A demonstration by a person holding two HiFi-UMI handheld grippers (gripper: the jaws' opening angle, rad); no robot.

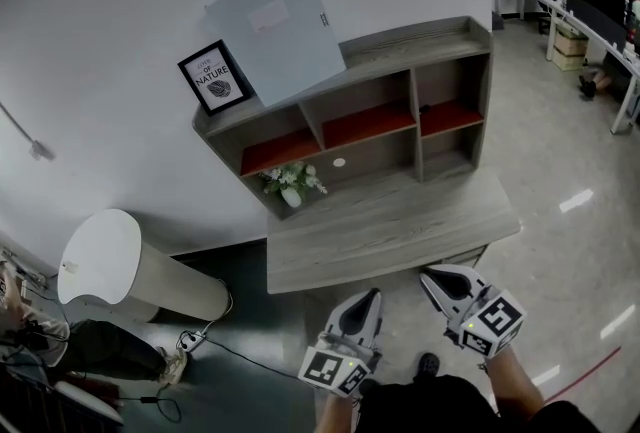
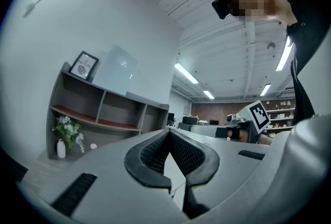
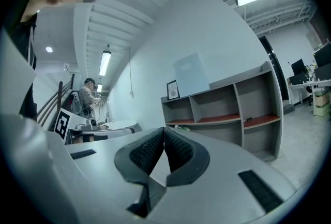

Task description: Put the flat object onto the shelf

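Left gripper (image 1: 372,293) and right gripper (image 1: 428,271), two in all, are hovering pressed together, empty. One flat object (image 1: 278,29) is leaning atop the one shelf (image 1: 420,47), beside one picture frame (image 1: 215,76). Only the right gripper view is showing a distant person (image 3: 89,94).

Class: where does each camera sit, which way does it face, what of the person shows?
Head view: on the head, facing down at desk and shelf; left tool, right tool, forearms show.
Left gripper view: on left tool, facing shelf; shut jaws, torso show.
Right gripper view: on right tool, facing shelf; shut jaws, torso show.
Both gripper views share the shelf and panel.
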